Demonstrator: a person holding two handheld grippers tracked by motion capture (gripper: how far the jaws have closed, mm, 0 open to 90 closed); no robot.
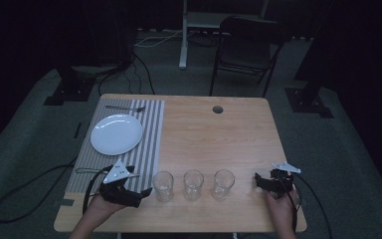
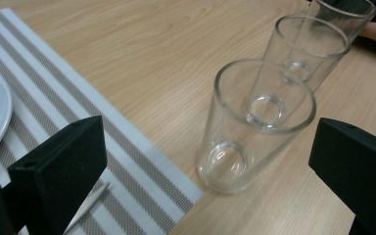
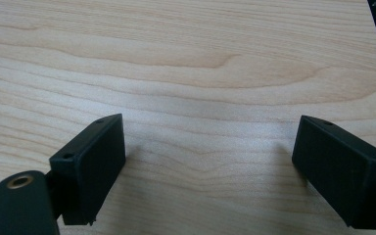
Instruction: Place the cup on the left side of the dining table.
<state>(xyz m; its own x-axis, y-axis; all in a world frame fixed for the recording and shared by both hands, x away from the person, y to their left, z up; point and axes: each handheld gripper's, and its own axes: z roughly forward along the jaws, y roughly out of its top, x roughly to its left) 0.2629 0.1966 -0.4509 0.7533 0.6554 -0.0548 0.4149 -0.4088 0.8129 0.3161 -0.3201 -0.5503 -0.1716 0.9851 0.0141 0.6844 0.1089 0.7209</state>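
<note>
Room, dim, walls lost in darkness. Floor [image 1: 25, 134]: grey-green carpet, lit around the table, fading to black at the upper corners of the frame. Table [image 1: 214, 139]: light wood, rounded corners, round cable hole [image 1: 218, 109] near its far edge. Folding chair [image 1: 248, 50]: black, upper centre-right. White stand leg [image 1: 183, 35]: upper centre. Black stand bases [image 1: 67, 89] at upper left and [image 1: 308, 99] at right. Loose cables [image 1: 129, 67] on the carpet, upper left of centre.

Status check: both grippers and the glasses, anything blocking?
Left gripper open, lined up on nearest clear drinking glass, not touching. Right gripper open over bare wooden table. Two more clear glasses in row behind; striped placemat beside, nothing between jaws and glass.
</note>
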